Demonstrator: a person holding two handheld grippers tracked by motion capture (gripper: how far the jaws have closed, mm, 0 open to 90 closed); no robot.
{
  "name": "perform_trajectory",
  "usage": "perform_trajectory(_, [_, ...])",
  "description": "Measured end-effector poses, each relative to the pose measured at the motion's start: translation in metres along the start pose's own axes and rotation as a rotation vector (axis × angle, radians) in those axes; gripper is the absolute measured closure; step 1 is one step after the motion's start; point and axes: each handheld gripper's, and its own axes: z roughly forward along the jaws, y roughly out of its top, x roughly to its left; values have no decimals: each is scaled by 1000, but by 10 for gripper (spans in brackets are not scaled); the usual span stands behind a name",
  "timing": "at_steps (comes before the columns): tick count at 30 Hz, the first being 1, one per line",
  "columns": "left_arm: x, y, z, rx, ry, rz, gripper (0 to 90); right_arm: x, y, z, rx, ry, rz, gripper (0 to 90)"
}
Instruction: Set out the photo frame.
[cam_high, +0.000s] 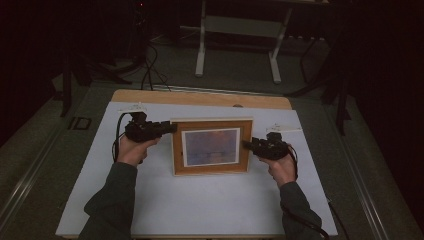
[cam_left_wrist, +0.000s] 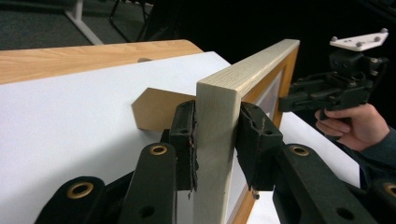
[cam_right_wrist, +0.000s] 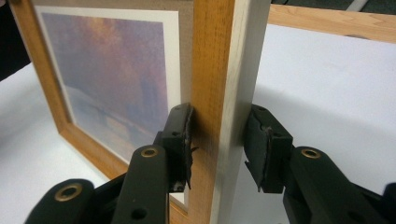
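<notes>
Picture frame held upright between both grippers, set-down on its stand in hand.

The picture frame (cam_high: 212, 146) stands on edge near the middle of the white table cover (cam_high: 200, 205), print facing the person. The left gripper (cam_left_wrist: 217, 140) pinches the frame's left side rail, one pad on the back and one on the front, both pressed tight to the wood. The right gripper (cam_right_wrist: 218, 144) clamps the opposite rail in the same way, front pad (cam_right_wrist: 180, 140) on the orange face, rear pad against the pale edge. A brown stand flap (cam_left_wrist: 156, 108) projects behind the frame, resting on or just above the cover; contact cannot be confirmed. Judgement: the step is steadying the frame on its stand. The next move calls for checking that the flap bears weight, then opening one gripper at a time without tipping it.
</notes>
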Motion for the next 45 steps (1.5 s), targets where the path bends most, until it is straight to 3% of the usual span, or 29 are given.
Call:
perform_trajectory(24, [1,2,2,10,-5,-10,684,4,-6,-7,4,8,1,637])
perform_trajectory(45, [1,1,-1,20,-22,-51,684,2,-7,-7,-8,23,14,637])
